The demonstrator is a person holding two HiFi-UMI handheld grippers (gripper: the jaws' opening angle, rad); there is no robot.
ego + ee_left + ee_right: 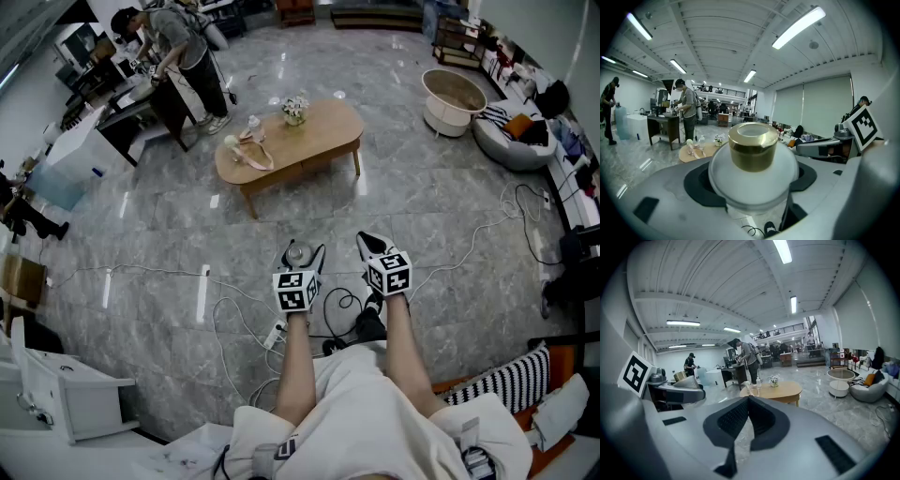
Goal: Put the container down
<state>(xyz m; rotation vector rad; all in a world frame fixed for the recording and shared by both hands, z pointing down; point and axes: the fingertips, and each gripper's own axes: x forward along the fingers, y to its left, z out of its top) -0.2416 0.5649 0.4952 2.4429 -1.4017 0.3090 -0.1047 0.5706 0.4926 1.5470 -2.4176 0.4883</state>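
The container (753, 161) is a frosted white jar with a gold cap. It sits upright between the dark pads (700, 186) of my left gripper (752, 183), which is shut on its round body. In the head view my left gripper (300, 257) holds the container (297, 252) in the air over the grey marble floor, well short of the oval wooden table (319, 142). My right gripper (369, 246) hangs just to its right. In the right gripper view my right gripper (749, 400) is shut, with its pads pressed together and nothing between them.
On the table (693, 153) stand a small vase of flowers (294, 109), a bottle (253, 125) and some light-coloured items. Cables and a power strip (274, 335) lie on the floor at the person's feet. A person (183, 52) works at a desk at the far left. A round tub (454, 98) stands at the far right.
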